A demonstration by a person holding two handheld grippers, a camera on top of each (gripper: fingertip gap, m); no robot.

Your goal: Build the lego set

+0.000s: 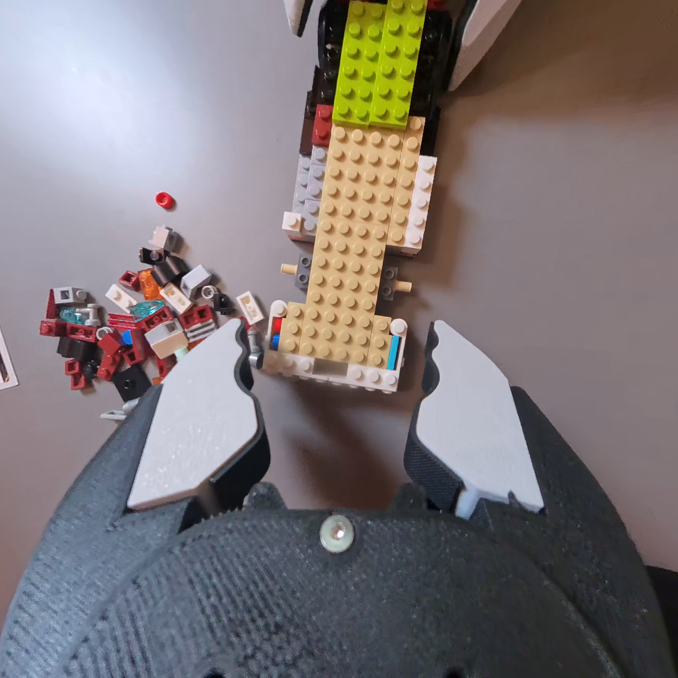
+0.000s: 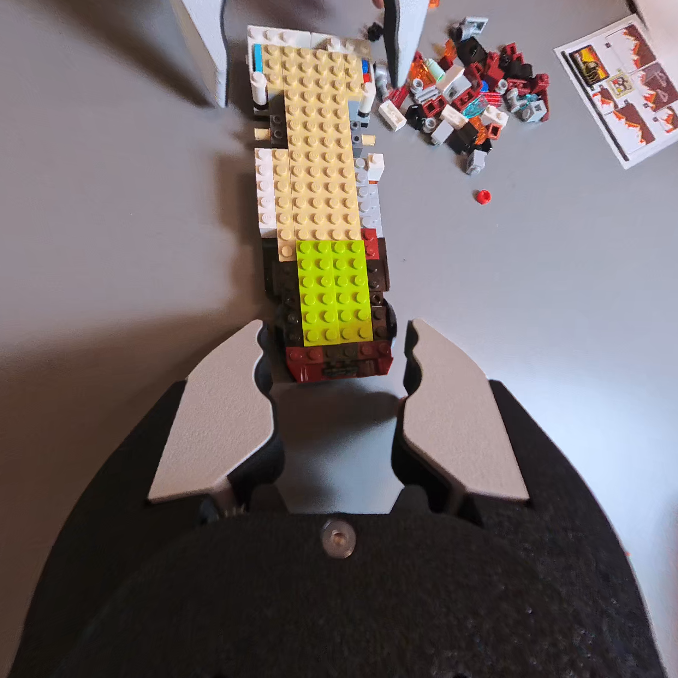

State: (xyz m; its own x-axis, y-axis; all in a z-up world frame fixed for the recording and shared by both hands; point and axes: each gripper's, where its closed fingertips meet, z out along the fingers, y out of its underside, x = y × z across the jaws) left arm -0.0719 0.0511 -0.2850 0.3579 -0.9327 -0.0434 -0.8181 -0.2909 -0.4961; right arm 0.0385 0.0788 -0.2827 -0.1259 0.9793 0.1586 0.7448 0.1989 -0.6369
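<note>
A long brick build lies flat on the grey table, with tan plates, lime plates, a white end and a dark red end. My left gripper is open wide. The white end sits between its fingertips with a gap on each side. My right gripper is open around the dark red end. Its right pad stands clear of the build and its left pad is close beside it. Neither gripper holds anything. Each view shows the other gripper's fingers at the build's far end.
A pile of loose small bricks, dark red, white, black and orange, lies beside the white end. A single red round stud lies apart from it. A printed instruction sheet lies past the pile. There is about 12 centimetres between the tips of the two grippers.
</note>
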